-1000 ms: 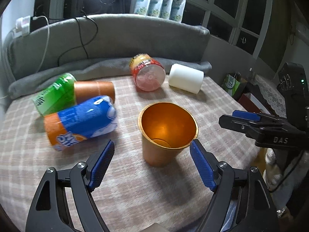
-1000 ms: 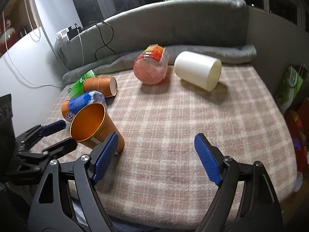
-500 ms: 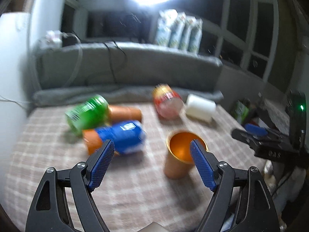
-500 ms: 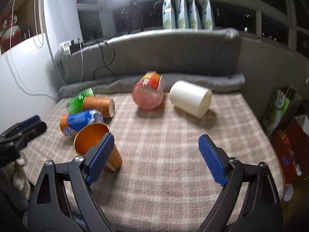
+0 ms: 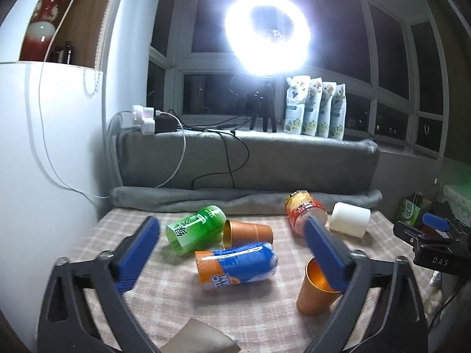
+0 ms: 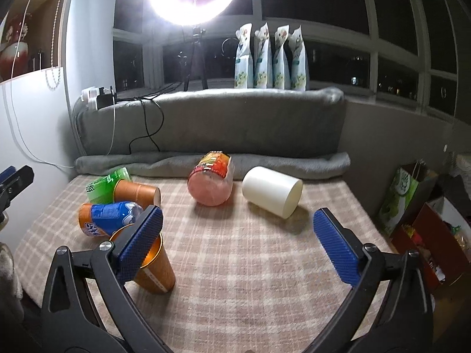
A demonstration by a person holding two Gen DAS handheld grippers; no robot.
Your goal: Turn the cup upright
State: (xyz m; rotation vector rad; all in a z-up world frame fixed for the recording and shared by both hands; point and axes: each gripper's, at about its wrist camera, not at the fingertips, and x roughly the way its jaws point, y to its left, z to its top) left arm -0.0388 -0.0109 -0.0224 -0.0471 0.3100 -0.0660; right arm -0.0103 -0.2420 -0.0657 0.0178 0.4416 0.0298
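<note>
Cup [image 5: 316, 291] is standing upright on the blanket [image 6: 235, 253], its rim partly hiding behind a blue pad; both the left gripper [image 5: 232, 253] and right gripper [image 6: 238, 235] are gaping wide, gripping nothing

The upright orange cup [image 5: 315, 294] has a shiny, metallic-looking inside and a matt outer wall. A soft woven plaid cloth [image 6: 250, 264] covers the tabletop. The white cup [image 6: 272, 191] looks smooth and matt. The gripper pads [image 6: 335, 250] are rough, knurled blue plastic.
</note>
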